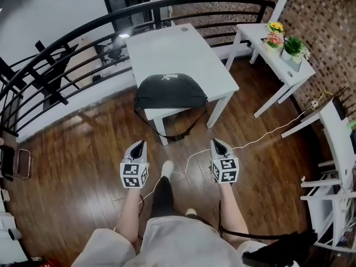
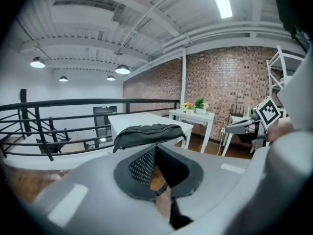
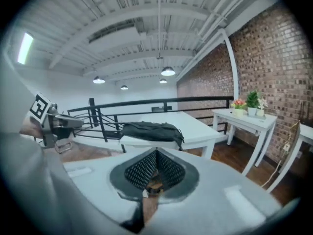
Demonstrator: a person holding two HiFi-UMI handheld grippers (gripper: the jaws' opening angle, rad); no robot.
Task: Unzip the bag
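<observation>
A black bag [image 1: 170,91] lies on the near end of a white table [image 1: 178,52], its strap hanging down toward the floor. It also shows ahead in the left gripper view as the bag [image 2: 146,132], and in the right gripper view as the bag [image 3: 150,130]. My left gripper [image 1: 139,144] and right gripper [image 1: 216,142] are held side by side over the wooden floor, well short of the table. Both point at the bag. Each has its jaws shut together with nothing between them.
A second white table [image 1: 281,57] with potted flowers [image 1: 283,40] stands at the right by the brick wall. A black railing [image 1: 67,40] curves behind the tables. A white cable [image 1: 261,138] runs across the floor. White shelving [image 1: 334,166] is at the far right.
</observation>
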